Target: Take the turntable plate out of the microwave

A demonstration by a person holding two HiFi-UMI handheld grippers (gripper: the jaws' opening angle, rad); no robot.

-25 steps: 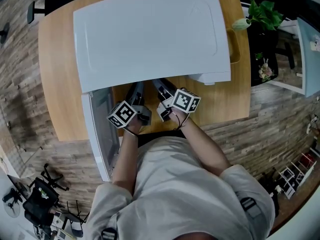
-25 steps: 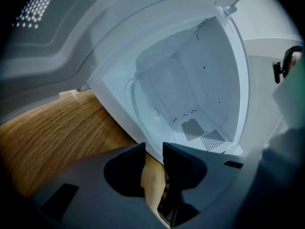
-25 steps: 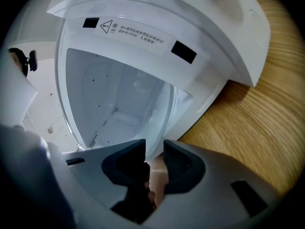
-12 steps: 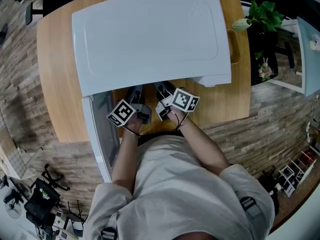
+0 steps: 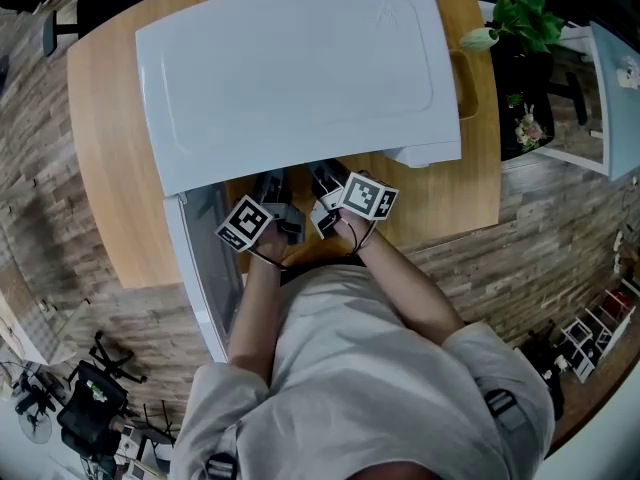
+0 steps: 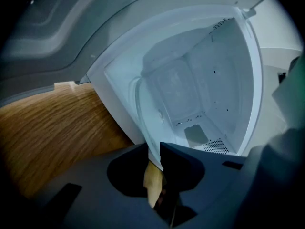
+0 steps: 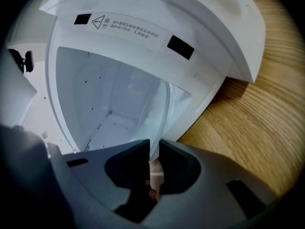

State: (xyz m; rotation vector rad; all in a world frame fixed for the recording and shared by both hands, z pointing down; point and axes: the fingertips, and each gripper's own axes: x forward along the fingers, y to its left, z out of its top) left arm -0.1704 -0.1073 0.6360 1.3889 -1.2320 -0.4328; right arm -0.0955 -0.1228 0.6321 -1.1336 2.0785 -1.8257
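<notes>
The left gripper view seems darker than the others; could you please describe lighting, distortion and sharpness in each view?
Head view: evenly lit, sharp, fisheye bows the wooden table and microwave. Left gripper view: dim, bluish, black corners, the glass turntable plate barely visible. Right gripper view: brighter, corners vignetted, warning label print too soft to read.

We've just been closing both sets of jaws: left gripper (image 6: 153, 151) and right gripper (image 7: 154, 149) each pinch the turntable plate (image 7: 161, 113) by its rim.
</notes>
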